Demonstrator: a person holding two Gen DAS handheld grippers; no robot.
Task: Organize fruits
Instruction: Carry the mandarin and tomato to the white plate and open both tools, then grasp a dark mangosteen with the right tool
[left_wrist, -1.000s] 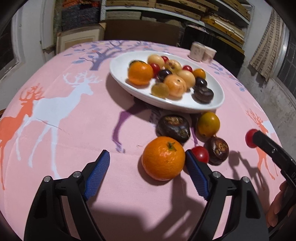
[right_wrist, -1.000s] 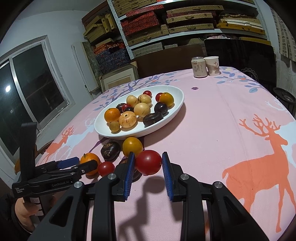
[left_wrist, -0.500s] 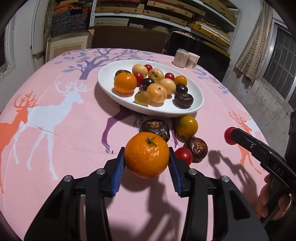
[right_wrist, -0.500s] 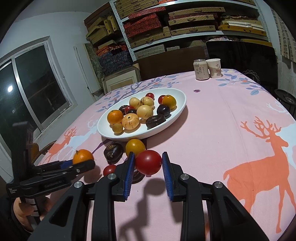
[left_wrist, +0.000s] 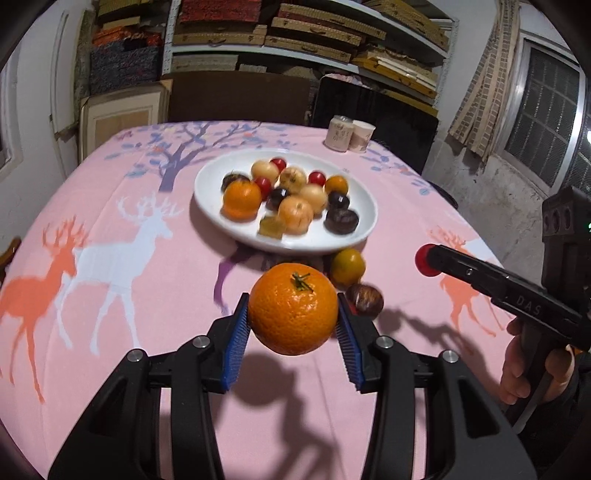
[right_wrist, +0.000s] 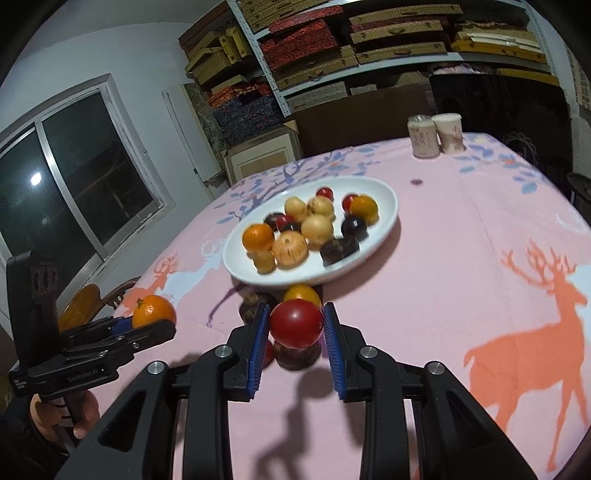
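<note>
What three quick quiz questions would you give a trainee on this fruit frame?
1. True or false: the left gripper holds the orange.
2. The right gripper holds: A) red tomato B) dark chestnut C) paper cup.
3. Fill in: most fruit lies in the white ___.

Key: 1 true. 2 A. 3 dish.

Both the left gripper and the right gripper tilt downward, jaws clamped on fruit.
</note>
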